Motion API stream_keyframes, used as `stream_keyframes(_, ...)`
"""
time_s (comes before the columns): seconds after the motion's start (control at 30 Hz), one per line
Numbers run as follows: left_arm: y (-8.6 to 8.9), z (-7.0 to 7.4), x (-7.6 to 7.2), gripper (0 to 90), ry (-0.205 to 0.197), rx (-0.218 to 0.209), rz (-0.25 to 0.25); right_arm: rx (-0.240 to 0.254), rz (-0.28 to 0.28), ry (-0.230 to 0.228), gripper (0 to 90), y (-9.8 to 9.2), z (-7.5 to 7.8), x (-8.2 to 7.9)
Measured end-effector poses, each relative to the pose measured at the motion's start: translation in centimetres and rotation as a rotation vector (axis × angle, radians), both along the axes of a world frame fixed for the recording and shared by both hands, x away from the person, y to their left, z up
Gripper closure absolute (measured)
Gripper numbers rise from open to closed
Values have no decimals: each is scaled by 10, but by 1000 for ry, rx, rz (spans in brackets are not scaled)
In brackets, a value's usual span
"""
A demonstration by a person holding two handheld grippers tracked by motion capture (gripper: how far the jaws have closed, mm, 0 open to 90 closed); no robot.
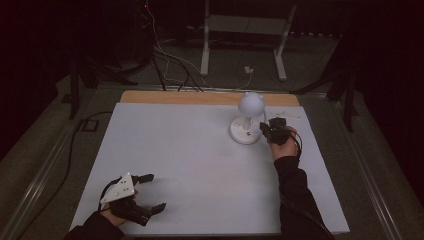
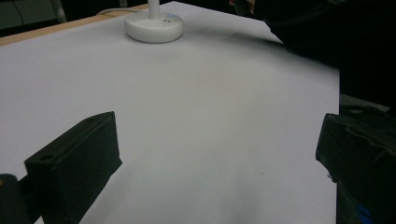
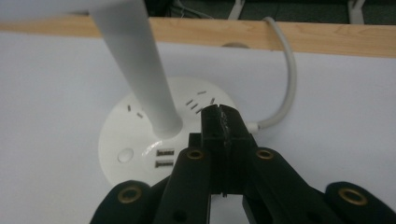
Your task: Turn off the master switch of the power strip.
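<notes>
A white lamp [image 1: 248,117] with a round head, slim stem and disc base with USB ports is seen on the table [image 1: 190,160]. The right gripper [image 3: 219,122] is held over the base, fingers pressed together on nothing, while the left gripper [image 1: 148,192] is kept wide apart and empty.

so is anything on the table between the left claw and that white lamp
Nothing visible does. The left claw, open, faces bare white table all the way to the lamp's round base; the right claw sits beside that base.

White sheet [image 1: 190,160] covers bench; wooden edge strip [image 1: 180,97] exposed along far side, upper centre of frame. Loose cables [image 1: 170,70] on floor beyond, upper centre. White frame legs [image 1: 205,45] at top centre.
</notes>
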State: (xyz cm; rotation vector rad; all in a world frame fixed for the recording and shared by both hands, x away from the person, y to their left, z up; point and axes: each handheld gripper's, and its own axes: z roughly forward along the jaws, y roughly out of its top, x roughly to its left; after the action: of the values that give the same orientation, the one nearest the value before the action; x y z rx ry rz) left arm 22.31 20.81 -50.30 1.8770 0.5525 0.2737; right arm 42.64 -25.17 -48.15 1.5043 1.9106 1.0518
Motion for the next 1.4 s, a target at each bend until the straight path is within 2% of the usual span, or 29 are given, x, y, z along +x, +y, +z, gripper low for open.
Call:
stream_keyframes(0.17, 0, 0, 0, 3, 3, -3, 1, -1, -12, -11, 900, 3, -2, 0)
stream_keyframes(0.6, 0, 0, 0, 3, 2, -1, -1, -18, -23, -1, 900, 8, -11, 3)
stream_keyframes(0.73, 0, 0, 0, 4, 4, 0, 0, -29, -23, -19, 900, 9, -15, 4)
stream_keyframes(1.03, 0, 0, 0, 4, 2, 1, -3, -60, -7, -36, 900, 13, -24, 6)
stream_keyframes(1.2, 0, 0, 0, 4, 1, 4, -3, -50, -10, -27, 900, 12, -28, 7)
stream_keyframes(1.33, 0, 0, 0, 4, 3, 3, -1, -46, -6, -35, 900, 12, -30, 8)
stream_keyframes(1.4, -1, 0, 0, 4, 2, 4, -2, -58, -3, -44, 900, 13, -30, 8)
